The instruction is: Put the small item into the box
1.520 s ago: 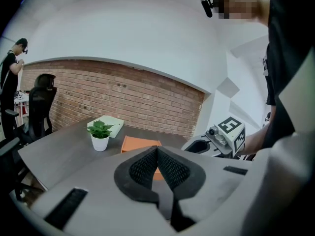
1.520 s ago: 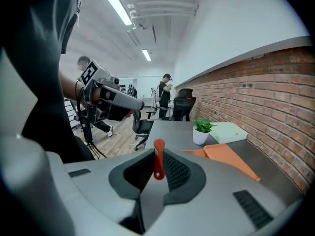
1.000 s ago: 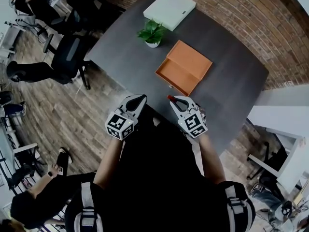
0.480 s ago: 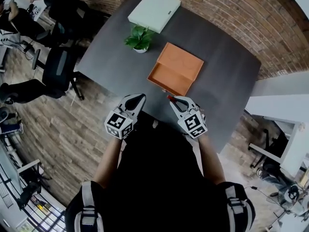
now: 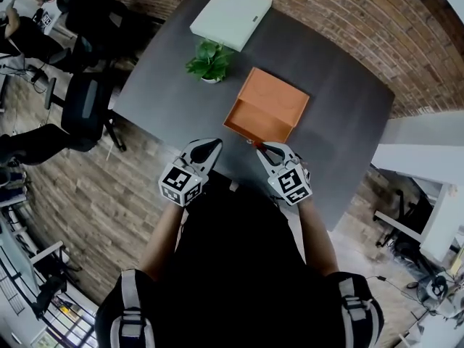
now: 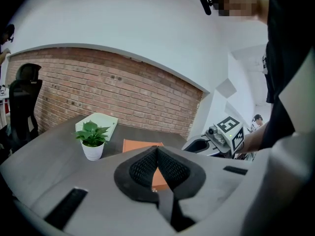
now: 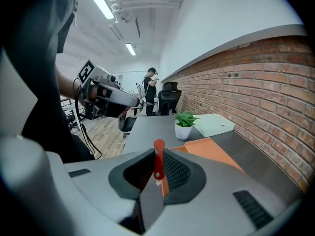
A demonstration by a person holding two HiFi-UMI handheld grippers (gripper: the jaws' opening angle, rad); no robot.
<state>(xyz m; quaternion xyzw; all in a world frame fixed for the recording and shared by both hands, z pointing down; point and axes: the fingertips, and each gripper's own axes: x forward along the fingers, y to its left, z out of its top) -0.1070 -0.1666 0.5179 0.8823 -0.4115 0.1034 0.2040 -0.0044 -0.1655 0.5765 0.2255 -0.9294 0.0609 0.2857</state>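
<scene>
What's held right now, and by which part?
The right gripper clamps the small red item by its lower part; its rounded end sticks out past the tips. The left gripper is shut, empty.

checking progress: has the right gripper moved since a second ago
Yes: the right gripper came forward, its red item now almost at the orange box.

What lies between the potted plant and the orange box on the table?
Nothing stands there: only bare grey table separates the potted plant from the orange box, as the head view shows.
</scene>
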